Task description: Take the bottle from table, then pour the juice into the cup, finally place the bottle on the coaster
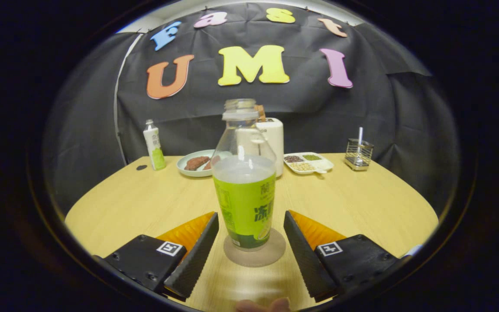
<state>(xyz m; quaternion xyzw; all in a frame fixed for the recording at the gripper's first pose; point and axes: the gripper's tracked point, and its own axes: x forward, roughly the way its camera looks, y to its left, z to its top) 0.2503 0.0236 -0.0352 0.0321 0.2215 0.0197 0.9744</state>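
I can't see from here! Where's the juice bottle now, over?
Gripper open, fingers either side of bottle, not touching. Bottle upright on coaster, cap off. Nothing in the way.

white container [271, 141]: largely hidden behind the bottle [245, 182]; only its right side and top stand clear, and a brown piece on top is partly covered by the bottle's neck.
plate [195, 164]: right portion masked by the bottle; the dark food on it too small to identify.
divided tray [308, 163]: contents too small to tell beyond separate coloured heaps.
wire holder [358, 154]: item standing in it too small to make out.
coaster [254, 253]: centre covered by the bottle's base.
fingertip [262, 306]: cut off below the gripper [251, 242], blurred.
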